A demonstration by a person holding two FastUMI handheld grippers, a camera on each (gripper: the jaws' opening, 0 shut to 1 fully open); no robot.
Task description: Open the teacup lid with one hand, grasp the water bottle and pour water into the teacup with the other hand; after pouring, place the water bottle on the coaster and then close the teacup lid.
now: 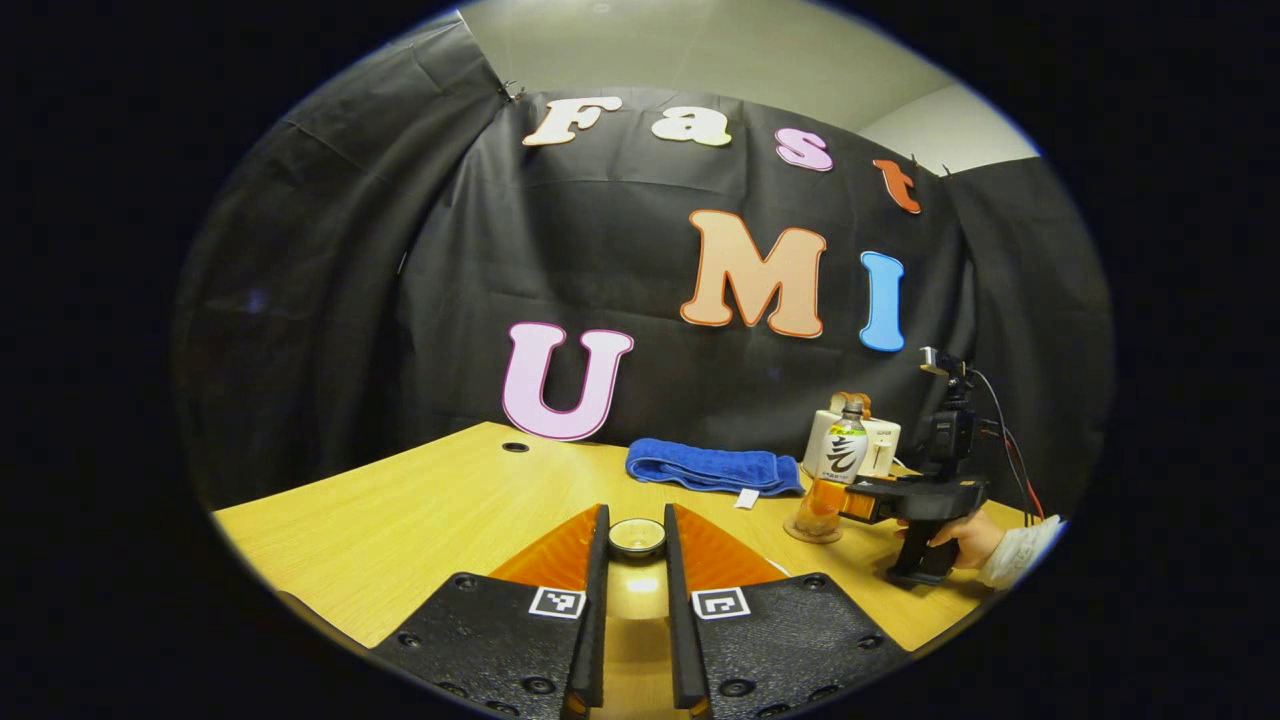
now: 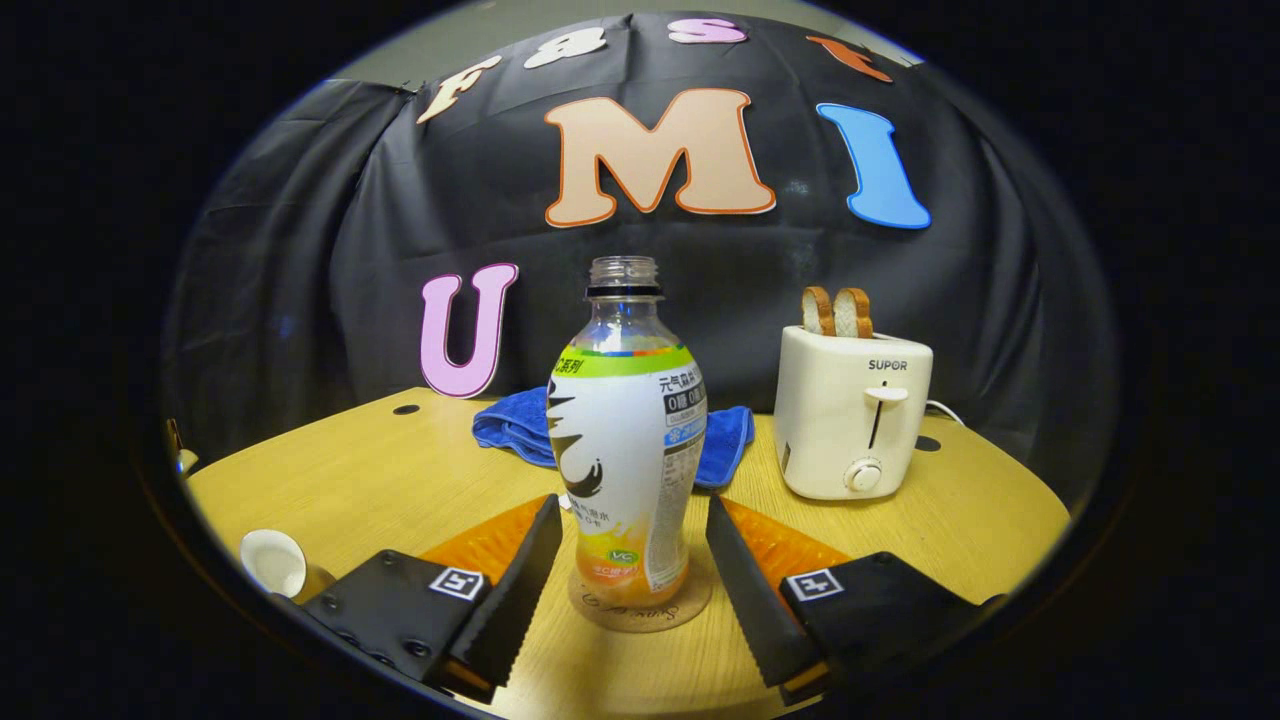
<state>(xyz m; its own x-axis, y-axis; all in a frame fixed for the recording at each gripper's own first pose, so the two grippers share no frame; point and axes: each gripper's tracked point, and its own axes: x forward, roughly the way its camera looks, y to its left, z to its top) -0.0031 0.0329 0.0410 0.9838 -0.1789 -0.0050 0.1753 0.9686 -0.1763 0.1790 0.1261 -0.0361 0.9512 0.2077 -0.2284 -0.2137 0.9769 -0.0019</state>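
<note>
Right tool (image 2: 630,560) spread apart around the bottle (image 2: 627,450) (on its coaster (image 2: 640,610)); left tool (image 1: 636,560) clamped on the lid (image 1: 637,537) at 12 o'clock.

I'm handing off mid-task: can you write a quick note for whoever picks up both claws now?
Left claw: shut on the teacup lid.
Right claw: open, fingers flanking the water bottle, not touching.
Bottle stands uncapped on the coaster; teacup sits uncovered, low left in the right gripper view.
Done: lid off. Pouring: cannot tell.
Left: pour if needed, then close the lid.
</note>
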